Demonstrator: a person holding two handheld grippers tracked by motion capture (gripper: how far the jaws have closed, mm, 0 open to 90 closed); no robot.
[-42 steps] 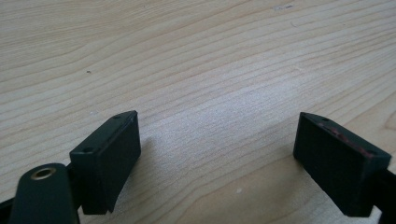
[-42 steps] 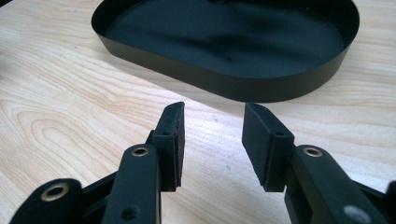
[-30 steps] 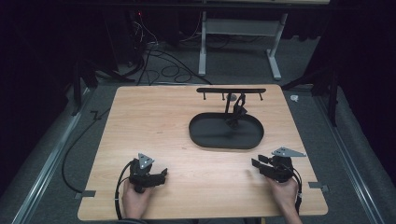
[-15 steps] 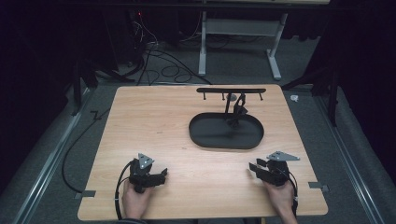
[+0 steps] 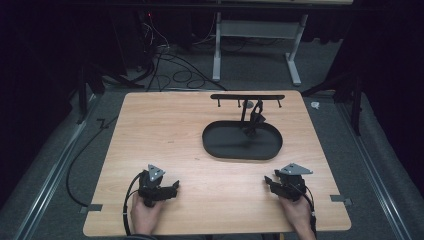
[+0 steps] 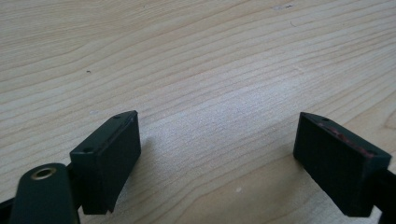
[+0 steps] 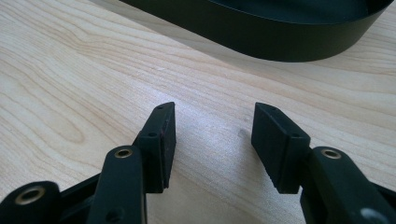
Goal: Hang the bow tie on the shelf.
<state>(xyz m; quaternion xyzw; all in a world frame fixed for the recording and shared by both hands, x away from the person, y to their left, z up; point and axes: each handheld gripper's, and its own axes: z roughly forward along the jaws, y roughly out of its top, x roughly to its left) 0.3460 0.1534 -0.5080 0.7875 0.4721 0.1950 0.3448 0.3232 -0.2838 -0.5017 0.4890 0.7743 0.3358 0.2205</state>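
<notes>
resting low at the near left of the pale wood-grain surface (image 5: 165, 130), the left claw (image 5: 172, 188) sits in the person's left hand (image 5: 145, 215), its black cable looping beside the wrist. in the left gripper view this left claw (image 6: 217, 154) has its two black jaws spread wide with bare wood between them, holding nothing.

further right and toward the far side lies a black oval shallow tray (image 5: 212, 145), and from its far end rises a black stand with a horizontal hook bar (image 5: 247, 97) across the top. a small dark object (image 5: 257, 116) hangs or leans by the stand's post; what it is cannot be told.

at the near right, the right claw (image 5: 270, 181) is held in the person's right hand (image 5: 296, 212), a grey three-cornered plate on top, pointing toward the left. in the right gripper view the right claw (image 7: 214, 140) has its jaws parted with nothing between them, hovering close over the wood, and the tray's black wall (image 7: 261, 37) curves across just ahead.
</notes>
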